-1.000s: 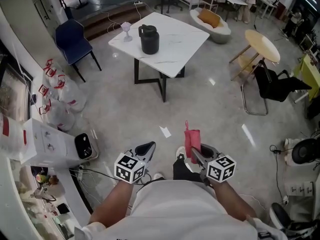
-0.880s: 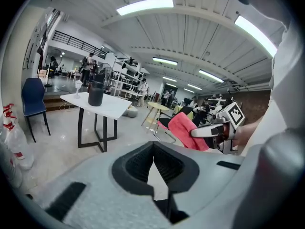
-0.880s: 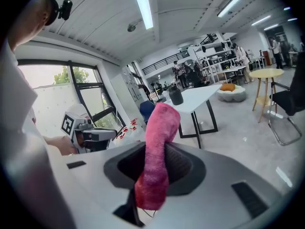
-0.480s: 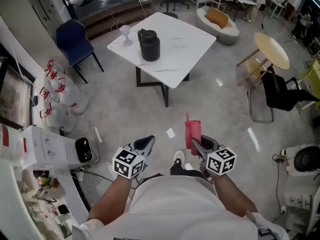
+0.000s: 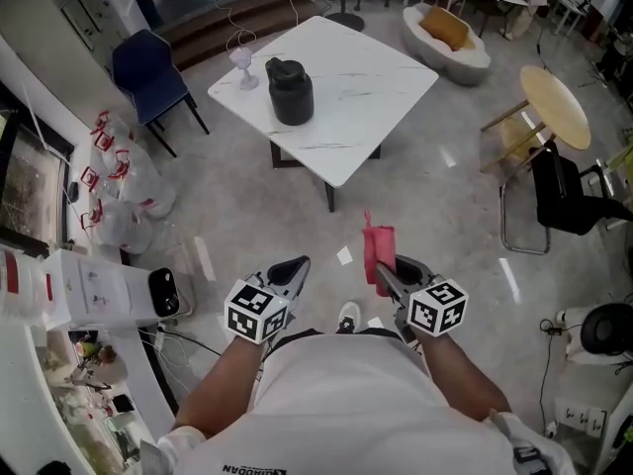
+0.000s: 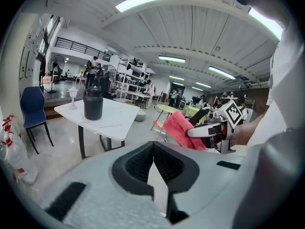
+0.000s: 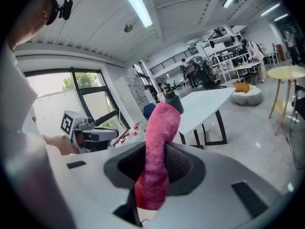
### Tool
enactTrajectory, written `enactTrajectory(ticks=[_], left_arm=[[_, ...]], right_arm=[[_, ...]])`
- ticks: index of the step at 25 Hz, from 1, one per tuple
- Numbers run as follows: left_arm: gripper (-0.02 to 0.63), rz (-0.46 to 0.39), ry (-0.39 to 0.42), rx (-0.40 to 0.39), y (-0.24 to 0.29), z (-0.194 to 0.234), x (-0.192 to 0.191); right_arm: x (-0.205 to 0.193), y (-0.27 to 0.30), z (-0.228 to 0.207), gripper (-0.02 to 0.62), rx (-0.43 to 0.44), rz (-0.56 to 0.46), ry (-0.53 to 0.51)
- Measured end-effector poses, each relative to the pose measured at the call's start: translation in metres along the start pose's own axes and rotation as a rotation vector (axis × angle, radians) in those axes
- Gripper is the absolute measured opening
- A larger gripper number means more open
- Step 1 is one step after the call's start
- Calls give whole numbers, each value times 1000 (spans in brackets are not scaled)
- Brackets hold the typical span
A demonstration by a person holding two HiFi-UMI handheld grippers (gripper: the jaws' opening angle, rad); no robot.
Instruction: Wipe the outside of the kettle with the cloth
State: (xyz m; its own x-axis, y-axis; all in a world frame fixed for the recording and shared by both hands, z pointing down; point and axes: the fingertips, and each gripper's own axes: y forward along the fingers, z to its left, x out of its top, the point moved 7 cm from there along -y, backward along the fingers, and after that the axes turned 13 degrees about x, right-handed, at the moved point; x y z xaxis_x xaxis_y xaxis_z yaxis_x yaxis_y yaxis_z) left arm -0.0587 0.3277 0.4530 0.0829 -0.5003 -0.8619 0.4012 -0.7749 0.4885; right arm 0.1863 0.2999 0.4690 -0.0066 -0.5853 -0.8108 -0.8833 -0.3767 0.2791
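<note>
On the white worktop [image 5: 366,77] ahead stands the black kettle [image 5: 290,91], well apart from the right gripper [image 5: 382,273], which is clamped on the pink cloth [image 5: 378,249], and the left gripper [image 5: 293,267], jaws together and empty.

At 12 o'clock, the kettle [image 5: 290,92] is matte black and the square table [image 5: 381,77] is white with faint grey veining. The cloth [image 5: 377,250] is plain deep pink. The left gripper [image 5: 297,265] and right gripper [image 5: 381,273] are grey, with black-and-white square markers. The chair [image 5: 148,67] at 10 o'clock is navy. The round table [image 5: 556,107] at 2 o'clock is pale yellow.
</note>
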Motion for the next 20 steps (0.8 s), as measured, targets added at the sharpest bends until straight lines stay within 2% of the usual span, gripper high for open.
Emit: enactTrajectory(ticks=[7,20], left_arm=[[5,9,0,54,29,1,17],[5,57,-13,49,64,19,20]], right_arm=[[10,2,-40,109,33,8,17],[24,24,-75,109,36,27,43]])
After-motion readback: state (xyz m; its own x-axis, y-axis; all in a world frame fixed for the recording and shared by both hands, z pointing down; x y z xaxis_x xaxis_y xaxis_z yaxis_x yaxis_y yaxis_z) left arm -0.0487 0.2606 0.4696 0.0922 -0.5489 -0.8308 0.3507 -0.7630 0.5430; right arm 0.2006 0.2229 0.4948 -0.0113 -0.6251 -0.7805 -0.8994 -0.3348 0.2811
